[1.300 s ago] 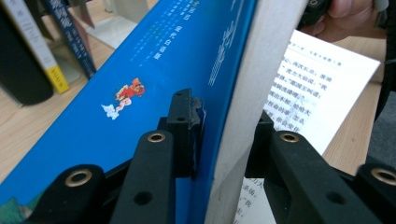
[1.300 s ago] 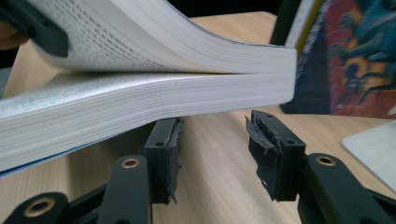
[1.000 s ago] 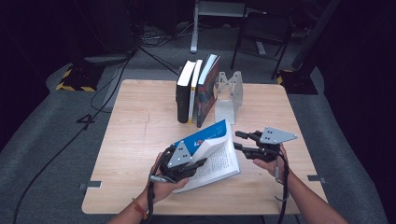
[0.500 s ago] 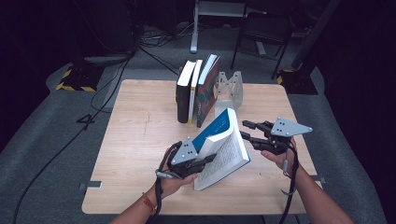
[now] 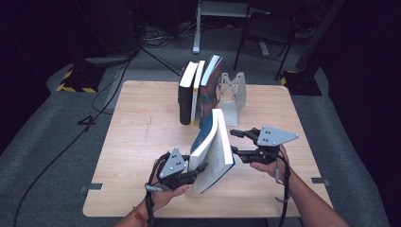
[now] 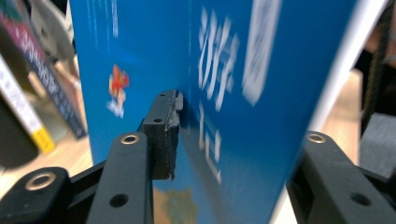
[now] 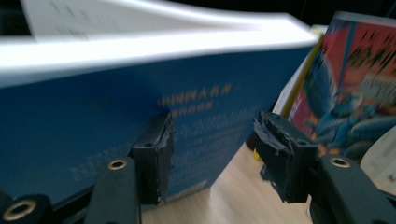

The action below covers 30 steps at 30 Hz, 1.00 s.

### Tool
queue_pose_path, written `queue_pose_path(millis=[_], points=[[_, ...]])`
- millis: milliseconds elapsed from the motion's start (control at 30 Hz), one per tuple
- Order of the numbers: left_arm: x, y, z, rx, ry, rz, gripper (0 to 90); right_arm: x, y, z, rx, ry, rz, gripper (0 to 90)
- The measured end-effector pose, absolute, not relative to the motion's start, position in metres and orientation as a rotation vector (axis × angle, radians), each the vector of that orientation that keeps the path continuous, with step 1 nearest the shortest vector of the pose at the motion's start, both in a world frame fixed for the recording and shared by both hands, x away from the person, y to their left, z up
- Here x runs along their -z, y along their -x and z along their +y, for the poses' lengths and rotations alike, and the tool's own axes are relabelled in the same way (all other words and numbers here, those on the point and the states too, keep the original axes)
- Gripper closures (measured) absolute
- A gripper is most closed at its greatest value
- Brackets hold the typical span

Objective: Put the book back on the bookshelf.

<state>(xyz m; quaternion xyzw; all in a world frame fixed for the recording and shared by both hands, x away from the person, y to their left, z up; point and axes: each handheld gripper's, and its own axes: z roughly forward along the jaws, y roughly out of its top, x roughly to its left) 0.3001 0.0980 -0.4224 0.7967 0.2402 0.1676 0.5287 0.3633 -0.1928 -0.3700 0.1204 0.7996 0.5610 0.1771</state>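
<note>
One blue book (image 5: 213, 149) stands on edge, leaning left | left tongs (image 5: 189, 174) straddle it, spread | right tongs (image 5: 235, 142) spread alongside.

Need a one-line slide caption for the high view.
Two handheld grippers steady a blue book upright on the wooden table.

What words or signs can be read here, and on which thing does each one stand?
"游" and "记": large white characters on the blue book's cover, blurred.
Small orange and white lines on the blue book's other cover: too blurred to read.
Yellow characters on the comic-style book: blurred, unreadable.
Spines of the standing books: too small.
</note>
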Motion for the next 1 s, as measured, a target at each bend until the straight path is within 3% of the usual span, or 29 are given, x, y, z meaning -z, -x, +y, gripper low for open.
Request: queue_pose_path(millis=[100, 300, 633, 767, 1000], points=[[0.434, -0.304, 0.094, -0.382, -1.956, 0.59, 52.7, 0.379, -0.369, -0.188, -1.567, -0.358, 2.308, 45.1], [0.431, -0.316, 0.092, -0.356, -1.938, 0.543, 67.7, 0.381, -0.369, -0.197, -1.612, -0.338, 2.284, 45.4], [0.433, -0.339, 0.061, -0.268, -1.895, 0.488, 72.6, 0.375, -0.365, -0.221, -1.664, -0.361, 2.206, 44.9], [0.43, -0.342, 0.053, -0.289, -1.909, 0.458, 70.5, 0.366, -0.358, -0.229, -1.631, -0.378, 2.165, 45.1], [0.425, -0.33, 0.062, -0.356, -1.926, 0.449, 62.6, 0.38, -0.35, -0.226, -1.564, -0.4, 2.19, 45.6]])
